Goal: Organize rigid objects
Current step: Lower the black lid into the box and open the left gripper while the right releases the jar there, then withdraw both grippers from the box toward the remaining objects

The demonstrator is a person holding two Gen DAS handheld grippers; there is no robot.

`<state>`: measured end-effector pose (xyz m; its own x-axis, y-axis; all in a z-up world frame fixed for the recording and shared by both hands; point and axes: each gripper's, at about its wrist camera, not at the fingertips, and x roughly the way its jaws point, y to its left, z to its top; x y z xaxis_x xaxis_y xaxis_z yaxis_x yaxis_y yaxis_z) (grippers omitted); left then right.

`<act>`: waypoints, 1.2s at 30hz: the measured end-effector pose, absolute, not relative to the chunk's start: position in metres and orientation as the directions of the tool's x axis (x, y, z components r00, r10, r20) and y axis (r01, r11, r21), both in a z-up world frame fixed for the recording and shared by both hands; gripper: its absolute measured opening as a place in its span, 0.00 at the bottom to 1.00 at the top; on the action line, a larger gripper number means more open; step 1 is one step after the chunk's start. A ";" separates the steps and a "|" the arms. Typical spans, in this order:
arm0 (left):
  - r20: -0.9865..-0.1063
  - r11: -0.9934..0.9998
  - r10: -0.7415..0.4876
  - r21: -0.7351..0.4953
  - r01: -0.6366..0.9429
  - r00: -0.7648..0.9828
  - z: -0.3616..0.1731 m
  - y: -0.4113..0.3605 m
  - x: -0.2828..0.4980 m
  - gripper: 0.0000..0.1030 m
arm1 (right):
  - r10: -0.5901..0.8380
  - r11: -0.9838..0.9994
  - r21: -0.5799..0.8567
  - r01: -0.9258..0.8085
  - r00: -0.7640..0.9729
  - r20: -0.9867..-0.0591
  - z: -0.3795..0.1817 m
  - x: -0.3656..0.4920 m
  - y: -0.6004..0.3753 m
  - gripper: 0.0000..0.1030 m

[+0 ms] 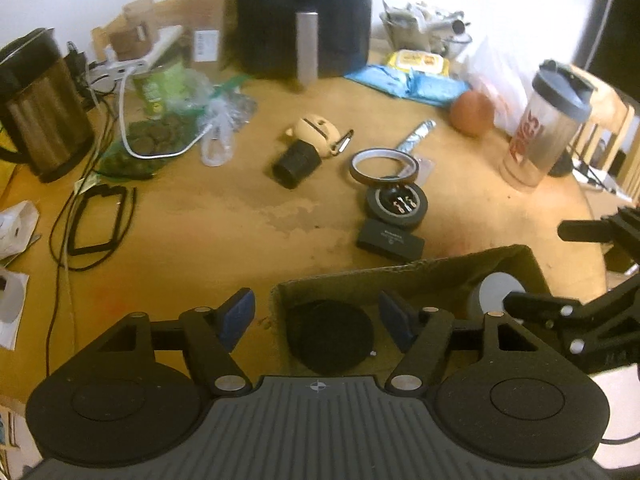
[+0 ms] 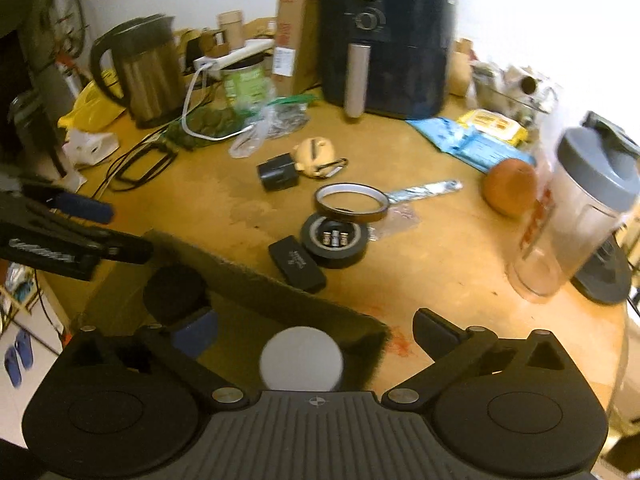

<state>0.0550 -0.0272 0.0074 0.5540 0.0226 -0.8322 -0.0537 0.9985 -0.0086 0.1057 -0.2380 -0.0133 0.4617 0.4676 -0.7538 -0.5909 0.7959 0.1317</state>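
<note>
An open cardboard box (image 1: pixel 400 269) (image 2: pixel 280 285) stands at the table's near edge. Inside it lie a black round disc (image 1: pixel 332 336) (image 2: pixel 174 292) and a white-topped round object (image 1: pixel 498 289) (image 2: pixel 301 358). My left gripper (image 1: pixel 316 316) (image 2: pixel 104 228) hangs open over the box's left wall, its blue pads (image 1: pixel 240 314) clear of the black disc. Over the white-topped object my right gripper (image 2: pixel 314 330) (image 1: pixel 560 268) stands wide open, holding nothing. Beyond the box lie a black case (image 1: pixel 390 240), a black tape roll (image 1: pixel 396 204) with batteries inside, an amber tape ring (image 1: pixel 380 164), a black cylinder (image 1: pixel 296 162) and a beige case (image 1: pixel 316 128).
A black air fryer (image 1: pixel 304 12) and a steel kettle (image 1: pixel 44 108) stand at the back. An orange (image 1: pixel 472 112), a shaker bottle (image 1: pixel 548 136), blue packets (image 1: pixel 412 84), a foil-wrapped stick (image 1: pixel 416 136), plastic bags and cables (image 1: pixel 100 220) crowd the wooden table (image 1: pixel 224 220).
</note>
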 end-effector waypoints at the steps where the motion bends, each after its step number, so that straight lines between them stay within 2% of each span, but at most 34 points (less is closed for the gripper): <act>1: -0.830 0.998 0.024 -0.011 -0.061 0.556 0.009 -0.026 0.053 0.66 | 0.467 0.802 0.141 -0.580 0.464 -0.753 -0.012 0.107 -0.241 1.00; 18: -0.803 0.992 0.022 -0.056 -0.112 0.596 0.028 -0.017 0.034 0.66 | 0.436 0.859 0.182 -0.479 0.498 -0.749 -0.005 0.122 -0.267 1.00; 36: -0.808 0.992 -0.009 -0.081 -0.097 0.589 0.029 -0.007 0.053 0.66 | 0.437 0.856 0.190 -0.481 0.476 -0.763 -0.012 0.163 -0.255 1.00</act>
